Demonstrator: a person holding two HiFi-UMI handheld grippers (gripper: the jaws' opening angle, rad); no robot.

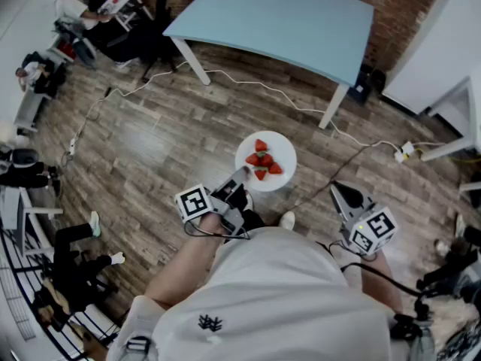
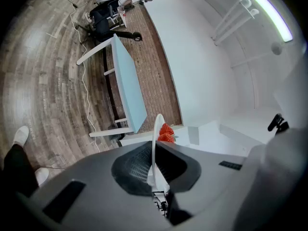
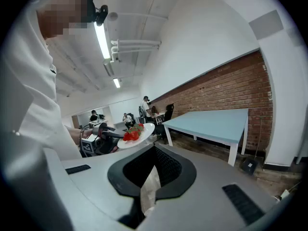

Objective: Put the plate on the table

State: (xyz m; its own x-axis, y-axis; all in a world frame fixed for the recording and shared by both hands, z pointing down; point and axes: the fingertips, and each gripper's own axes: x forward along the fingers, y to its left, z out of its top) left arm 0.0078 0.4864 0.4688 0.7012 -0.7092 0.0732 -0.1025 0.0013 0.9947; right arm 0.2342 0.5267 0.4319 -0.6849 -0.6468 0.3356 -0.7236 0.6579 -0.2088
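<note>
Past the person's white shirt [image 1: 278,299], the left claw [image 1: 240,177] pinches the plate [image 1: 285,150] by its rim, strawberries [image 1: 263,162] on top, held over the floor [image 1: 165,134], well short of the table [image 1: 278,17]. Right claw [image 1: 344,195] hangs closed and empty.

The plate [image 1: 285,150] is round and white, with a small heap of red strawberries [image 1: 262,161] at its middle. It hangs roughly level in the air above the wooden floor [image 1: 165,138], its near rim pinched by the left tongs [image 1: 241,176], well apart from the pale blue bench [image 1: 285,17] beyond it
</note>
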